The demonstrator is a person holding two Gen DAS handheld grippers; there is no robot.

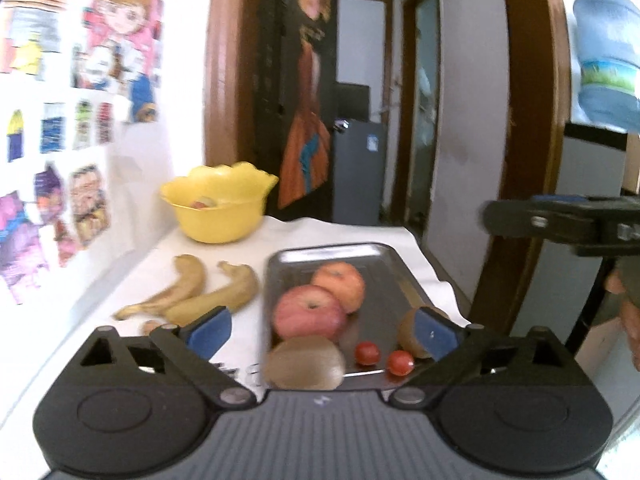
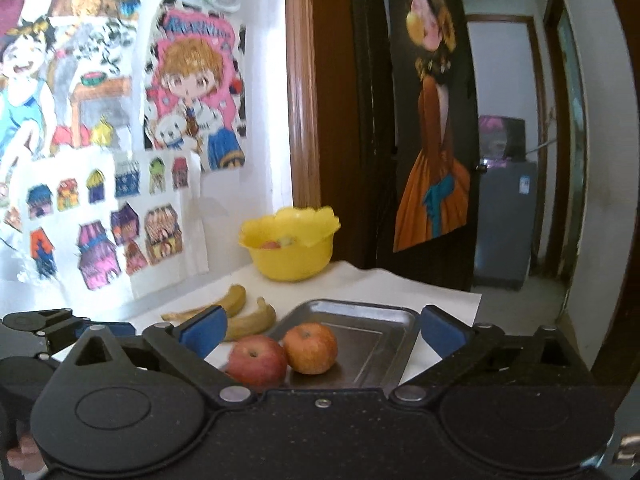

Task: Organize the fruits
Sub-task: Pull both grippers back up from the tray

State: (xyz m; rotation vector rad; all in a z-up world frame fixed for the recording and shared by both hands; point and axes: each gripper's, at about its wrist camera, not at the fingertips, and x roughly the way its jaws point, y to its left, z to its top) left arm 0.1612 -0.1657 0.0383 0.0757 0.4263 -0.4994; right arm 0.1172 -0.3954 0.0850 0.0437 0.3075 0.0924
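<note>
A metal tray (image 1: 384, 264) lies on the white cloth. In it are a red apple (image 1: 308, 314), an orange-red apple (image 1: 340, 284), a kiwi (image 1: 306, 362) at the near rim, two cherry tomatoes (image 1: 367, 353), and a second kiwi (image 1: 408, 332) half hidden by a blue pad. Two bananas (image 1: 224, 294) lie left of the tray. Behind them a yellow bowl (image 1: 218, 210) holds some fruit. My left gripper (image 1: 322, 332) hovers open over the tray's near end, holding nothing. My right gripper (image 2: 322, 330) is open and empty above the two apples (image 2: 311, 348) and the tray (image 2: 376, 320).
A wall covered with drawings (image 2: 120, 140) runs along the table's left side. Behind the bowl (image 2: 290, 252) are a brown door frame and a dark door with a poster (image 2: 436, 140). The cloth's right edge (image 2: 476, 300) drops off toward a hallway.
</note>
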